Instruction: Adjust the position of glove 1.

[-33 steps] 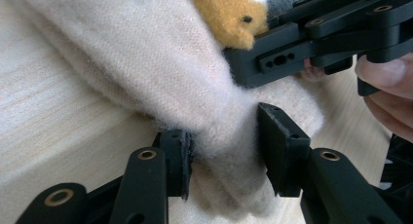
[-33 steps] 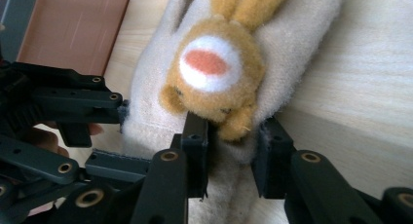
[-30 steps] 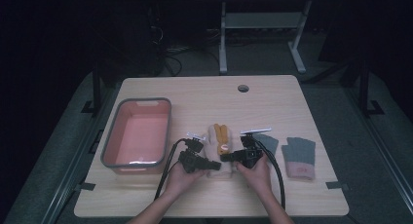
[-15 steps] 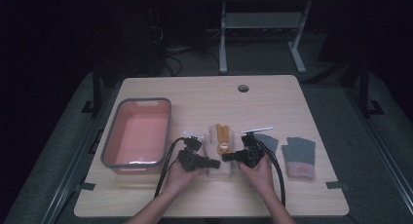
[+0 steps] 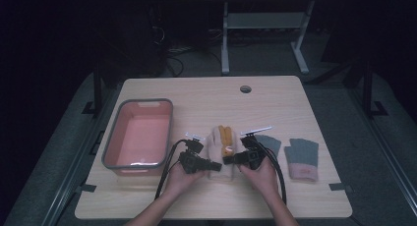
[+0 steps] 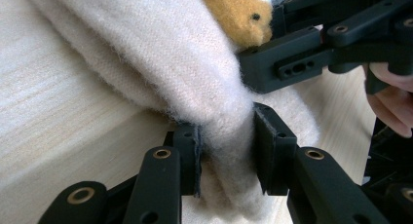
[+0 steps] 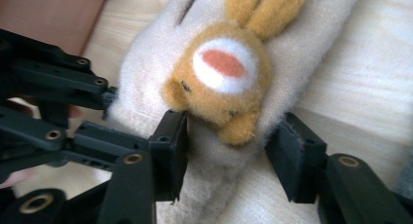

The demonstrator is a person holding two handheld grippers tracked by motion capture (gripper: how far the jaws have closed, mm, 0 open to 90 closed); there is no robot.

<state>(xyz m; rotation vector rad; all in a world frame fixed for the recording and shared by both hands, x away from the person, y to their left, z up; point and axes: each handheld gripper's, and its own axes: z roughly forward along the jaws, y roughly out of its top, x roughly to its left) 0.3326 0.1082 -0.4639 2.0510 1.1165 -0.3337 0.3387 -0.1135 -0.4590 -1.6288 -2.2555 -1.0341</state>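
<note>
A cream fuzzy glove [image 5: 220,152] with an orange plush bunny [image 7: 219,83] sewn on it lies on the wooden table [image 5: 206,103], cuff toward the person. My left gripper [image 6: 226,151] is shut on a bunched fold of the glove's cuff [image 6: 229,136], pads pressing the fabric from both sides. My right gripper [image 7: 226,151] straddles the cuff just below the bunny. Its jaws have just been opening; the cuff lies between them and the right pad [image 7: 292,151] stands off the fabric. In the high view both grippers, left [image 5: 216,165] and right [image 5: 228,160], meet at the glove's near end.
A pink tub with a grey rim [image 5: 110,152] stands left of the hands. Two grey gloves lie to the right, one plain [image 5: 268,142], one with a pink cuff [image 5: 302,157]. A cable hole [image 5: 245,89] sits at the table's far side.
</note>
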